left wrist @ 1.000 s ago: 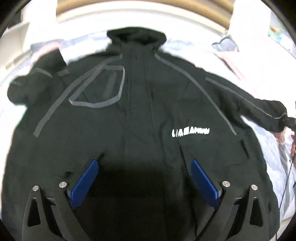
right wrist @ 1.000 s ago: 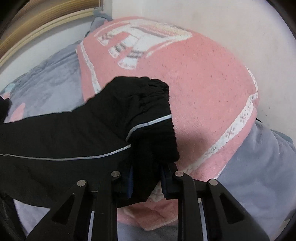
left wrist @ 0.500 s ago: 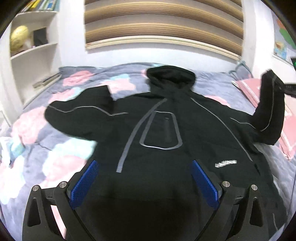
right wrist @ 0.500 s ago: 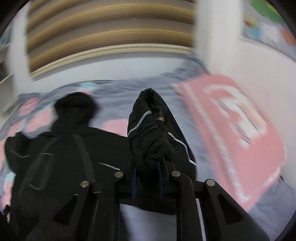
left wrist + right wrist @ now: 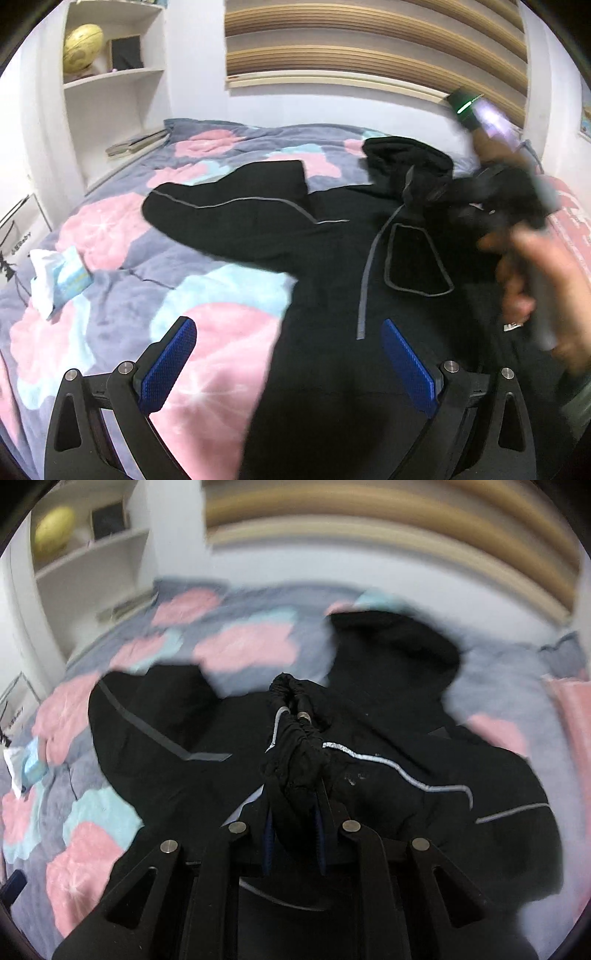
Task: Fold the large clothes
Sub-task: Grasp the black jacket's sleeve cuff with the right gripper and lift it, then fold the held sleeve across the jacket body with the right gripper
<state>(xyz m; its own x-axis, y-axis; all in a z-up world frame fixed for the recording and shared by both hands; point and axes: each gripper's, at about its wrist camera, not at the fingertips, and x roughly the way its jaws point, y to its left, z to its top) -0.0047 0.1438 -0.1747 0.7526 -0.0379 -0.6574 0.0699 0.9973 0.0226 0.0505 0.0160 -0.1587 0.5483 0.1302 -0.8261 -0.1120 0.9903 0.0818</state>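
On the bed a black jacket is spread. Its sleeve, pinched in the right gripper, has been swung from the pink pillow over the chest, so the sleeve fold is underway. The left gripper is held wide and empty.

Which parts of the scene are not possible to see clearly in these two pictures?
- Jacket hem: left wrist view, cut off by the bottom edge and the left gripper.
- Chest lettering: left wrist view, mostly behind the blurred hand.
- Right gripper pads: right wrist view, buried in the sleeve cuff.
- Hood: right wrist view, motion-blurred.
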